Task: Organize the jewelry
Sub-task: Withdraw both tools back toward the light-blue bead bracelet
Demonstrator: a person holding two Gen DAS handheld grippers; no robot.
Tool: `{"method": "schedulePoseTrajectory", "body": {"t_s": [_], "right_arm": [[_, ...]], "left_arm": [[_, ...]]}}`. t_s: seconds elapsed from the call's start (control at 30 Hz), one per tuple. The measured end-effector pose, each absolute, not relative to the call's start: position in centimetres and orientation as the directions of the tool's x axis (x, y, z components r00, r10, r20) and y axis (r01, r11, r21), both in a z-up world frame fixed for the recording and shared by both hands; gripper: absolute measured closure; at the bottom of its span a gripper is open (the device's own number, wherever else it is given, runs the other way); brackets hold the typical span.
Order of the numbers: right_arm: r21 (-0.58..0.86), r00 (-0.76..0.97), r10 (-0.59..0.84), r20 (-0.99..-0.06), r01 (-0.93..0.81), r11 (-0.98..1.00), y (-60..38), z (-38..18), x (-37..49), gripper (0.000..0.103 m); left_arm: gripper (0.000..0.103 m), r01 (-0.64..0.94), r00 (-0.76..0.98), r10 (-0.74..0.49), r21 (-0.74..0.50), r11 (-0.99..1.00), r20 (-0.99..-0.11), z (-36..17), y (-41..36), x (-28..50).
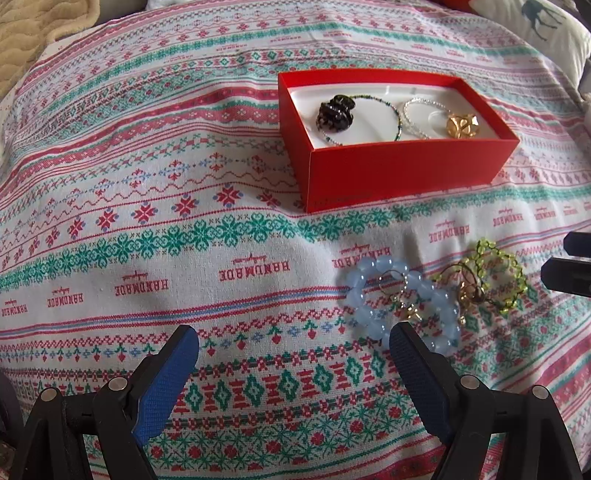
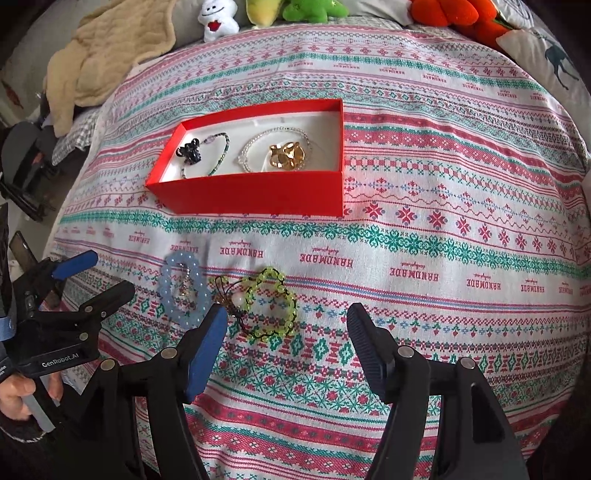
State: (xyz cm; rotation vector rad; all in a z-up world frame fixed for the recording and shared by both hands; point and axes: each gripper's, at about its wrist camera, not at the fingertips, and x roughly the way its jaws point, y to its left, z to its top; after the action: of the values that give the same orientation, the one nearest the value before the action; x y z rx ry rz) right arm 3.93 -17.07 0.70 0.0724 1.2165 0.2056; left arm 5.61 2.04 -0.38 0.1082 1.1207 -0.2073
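Observation:
A red box (image 1: 399, 173) (image 2: 255, 195) with a white lining sits on the patterned cloth. It holds a black hair claw (image 1: 334, 112) (image 2: 189, 149), a thin green bead bracelet (image 1: 397, 110), a clear bead bracelet (image 1: 415, 118) (image 2: 255, 142) and a gold clip (image 1: 460, 126) (image 2: 287, 157). In front of the box lie a pale blue bead bracelet (image 1: 373, 317) (image 2: 168, 291), small gold pieces (image 1: 469, 293) and a yellow-green bead bracelet (image 1: 513, 273) (image 2: 273, 304). My left gripper (image 1: 293, 345) is open and empty, left of the blue bracelet. My right gripper (image 2: 286, 325) is open and empty, just before the green bracelet.
The patterned cloth (image 2: 443, 221) covers a bed. A beige blanket (image 2: 107, 55) and plush toys (image 2: 218, 18) lie at the far edge. A pillow with a deer print (image 2: 554, 62) is at the far right. The left gripper also shows in the right wrist view (image 2: 94, 273).

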Motion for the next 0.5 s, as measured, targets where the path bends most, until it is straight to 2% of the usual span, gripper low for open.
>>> {"method": "schedulePoseTrajectory", "body": {"t_s": [0.2, 0.33, 0.4, 0.5], "right_arm": [[0.146, 0.303, 0.171, -0.938, -0.104, 0.984, -17.4, -0.3, 3.9, 0.033], [0.138, 0.291, 0.159, -0.943, -0.089, 0.986, -17.7, -0.7, 3.8, 0.033], [0.138, 0.291, 0.155, -0.944, -0.081, 0.987, -17.9, -0.8, 3.8, 0.033], [0.136, 0.288, 0.150, -0.946, -0.066, 0.988, -18.2, -0.9, 4.0, 0.033]], "left_arm": [[0.015, 0.195, 0.391, -0.079, -0.002, 0.981, -0.917, -1.5, 1.7, 6.2], [0.017, 0.162, 0.360, -0.114, -0.059, 0.985, -0.926, -1.9, 1.6, 7.0], [0.024, 0.145, 0.351, -0.141, -0.095, 0.985, -0.926, -1.9, 1.6, 7.3], [0.041, 0.129, 0.339, -0.162, -0.124, 0.984, -0.927, -2.0, 1.4, 7.7]]}}
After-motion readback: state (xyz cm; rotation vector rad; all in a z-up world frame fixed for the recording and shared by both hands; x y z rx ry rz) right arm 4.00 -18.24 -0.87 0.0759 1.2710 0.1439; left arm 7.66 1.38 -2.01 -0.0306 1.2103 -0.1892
